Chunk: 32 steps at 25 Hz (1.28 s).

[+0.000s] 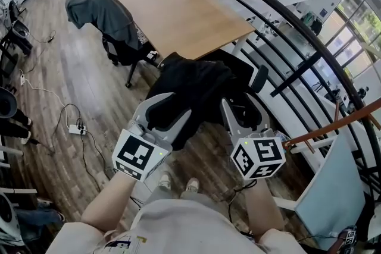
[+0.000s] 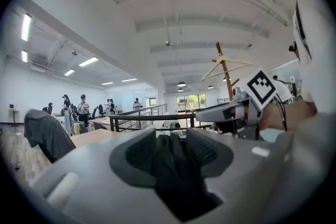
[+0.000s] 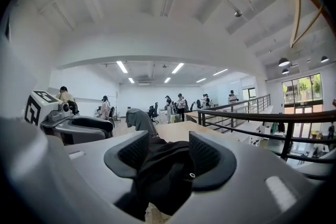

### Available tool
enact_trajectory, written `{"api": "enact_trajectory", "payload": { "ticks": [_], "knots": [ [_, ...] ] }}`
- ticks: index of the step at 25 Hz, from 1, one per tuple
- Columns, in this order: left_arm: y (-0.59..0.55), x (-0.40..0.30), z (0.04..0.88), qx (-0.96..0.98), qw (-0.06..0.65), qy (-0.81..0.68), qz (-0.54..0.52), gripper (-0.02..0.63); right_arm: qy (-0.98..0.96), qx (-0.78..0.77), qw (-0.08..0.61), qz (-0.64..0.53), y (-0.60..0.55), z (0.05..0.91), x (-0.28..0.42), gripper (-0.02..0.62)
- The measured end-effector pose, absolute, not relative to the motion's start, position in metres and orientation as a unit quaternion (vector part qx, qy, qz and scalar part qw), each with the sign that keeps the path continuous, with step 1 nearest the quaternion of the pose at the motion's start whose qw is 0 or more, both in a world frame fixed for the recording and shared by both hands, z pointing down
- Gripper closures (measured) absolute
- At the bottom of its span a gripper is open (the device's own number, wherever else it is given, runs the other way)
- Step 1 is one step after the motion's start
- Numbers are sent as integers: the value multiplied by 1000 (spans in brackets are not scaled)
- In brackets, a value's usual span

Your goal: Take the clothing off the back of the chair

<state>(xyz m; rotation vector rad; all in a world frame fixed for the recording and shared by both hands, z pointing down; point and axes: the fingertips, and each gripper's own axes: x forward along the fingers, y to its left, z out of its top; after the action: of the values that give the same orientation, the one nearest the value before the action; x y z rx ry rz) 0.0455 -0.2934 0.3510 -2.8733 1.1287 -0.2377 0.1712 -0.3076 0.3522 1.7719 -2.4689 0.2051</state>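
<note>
While the left gripper (image 1: 169,111) and right gripper (image 1: 243,110) gape, crumpled black clothing (image 1: 196,83) drapes between their jaws.

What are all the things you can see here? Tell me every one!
black clothing: one, black, draped over the near chair
near chair: one, mostly hidden, by the table's near corner
grey garment: one, grey, draped over the far chair
far chair: one, black, left of the table
table: one, light wood, middle
railing: one, black, right
power strip: one, white, on the floor at left
shoes: two, pale, bottom
left gripper: one, grey, jaws apart, black clothing between them
right gripper: one, grey, jaws apart, black clothing between them
</note>
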Motion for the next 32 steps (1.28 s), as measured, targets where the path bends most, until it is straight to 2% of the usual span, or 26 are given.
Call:
{"api": "enact_trajectory", "payload": {
  "ticks": [7,16,20,28,32],
  "knots": [
    [-297,60,388,-928,6,359,-104,347,-817,563,91,79,-329,378,160,301],
    [-318,52,444,-909,-23,388,-148,301,-791,582,176,65,-346,425,165,190],
    [-324,52,462,-905,-35,394,-156,272,-783,586,194,78,-346,441,172,139],
    [-334,52,478,-907,-38,389,-158,264,-788,567,201,131,-349,469,172,135],
    [-336,56,485,-911,-49,377,-160,292,-801,537,223,146,-350,479,168,187]
  ]
}}
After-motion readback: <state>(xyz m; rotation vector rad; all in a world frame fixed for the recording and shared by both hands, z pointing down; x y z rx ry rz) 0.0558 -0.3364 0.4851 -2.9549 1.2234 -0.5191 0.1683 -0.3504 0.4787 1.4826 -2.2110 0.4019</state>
